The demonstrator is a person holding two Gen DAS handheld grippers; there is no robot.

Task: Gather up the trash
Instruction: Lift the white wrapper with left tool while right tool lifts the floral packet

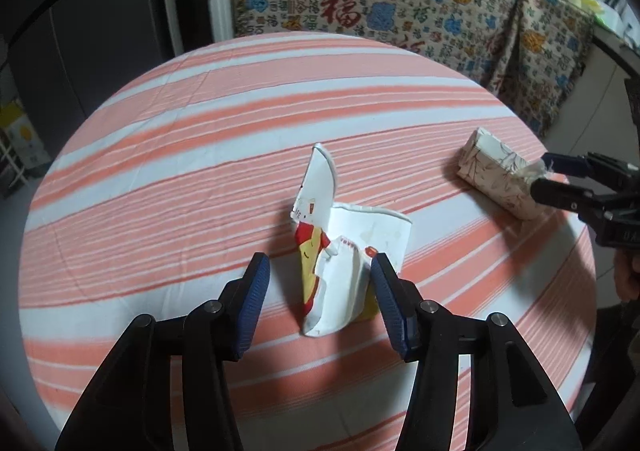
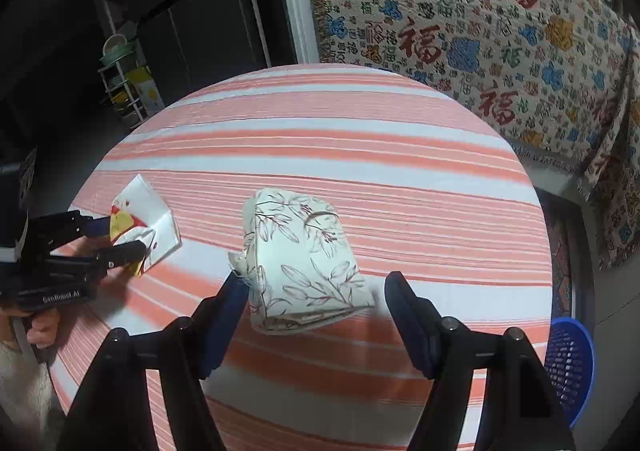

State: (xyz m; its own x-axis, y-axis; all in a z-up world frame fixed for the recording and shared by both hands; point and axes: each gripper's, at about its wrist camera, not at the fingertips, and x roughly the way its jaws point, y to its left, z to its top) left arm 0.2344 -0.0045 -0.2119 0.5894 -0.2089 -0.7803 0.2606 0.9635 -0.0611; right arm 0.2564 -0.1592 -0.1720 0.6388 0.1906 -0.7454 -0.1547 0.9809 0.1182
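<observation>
Currently we list: left gripper (image 1: 320, 271), jaws spread wide around a torn paper cup (image 1: 344, 263) lying on the striped tablecloth (image 1: 160, 179); right gripper (image 2: 316, 291), also spread wide, flanking a floral tissue pack (image 2: 304, 259) near the table's right side. We note a blue basket (image 2: 570, 367) beyond the edge.
</observation>
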